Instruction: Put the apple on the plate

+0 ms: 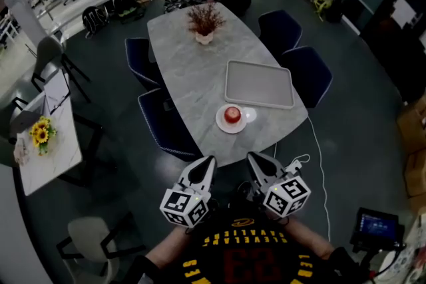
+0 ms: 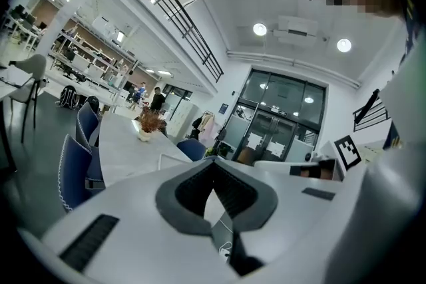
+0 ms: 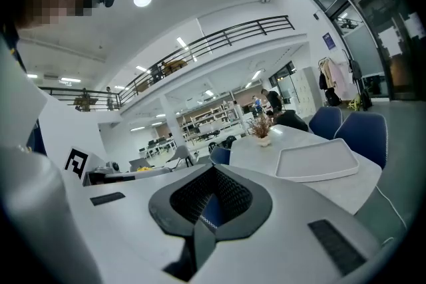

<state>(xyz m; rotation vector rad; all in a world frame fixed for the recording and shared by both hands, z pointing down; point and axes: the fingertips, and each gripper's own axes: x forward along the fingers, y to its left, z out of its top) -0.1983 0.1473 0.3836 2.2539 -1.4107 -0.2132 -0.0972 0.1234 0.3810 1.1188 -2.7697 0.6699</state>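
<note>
A red apple (image 1: 232, 115) rests on a small white plate (image 1: 221, 124) near the front edge of the grey marble table (image 1: 193, 70). Both grippers are held low by the person's chest, short of the table's front end and well back from the plate. My left gripper (image 1: 205, 165) has its jaws closed together with nothing in them, and so does my right gripper (image 1: 255, 161). In the left gripper view the left gripper (image 2: 214, 163) points along the table; in the right gripper view the right gripper (image 3: 213, 169) does the same. Neither of those views shows the apple.
A pale empty tray (image 1: 259, 84) lies behind the plate, also in the right gripper view as the tray (image 3: 313, 159). A potted dried plant (image 1: 205, 23) stands at the far end. Dark blue chairs (image 1: 307, 73) flank the table. A side table with sunflowers (image 1: 41, 134) stands at left.
</note>
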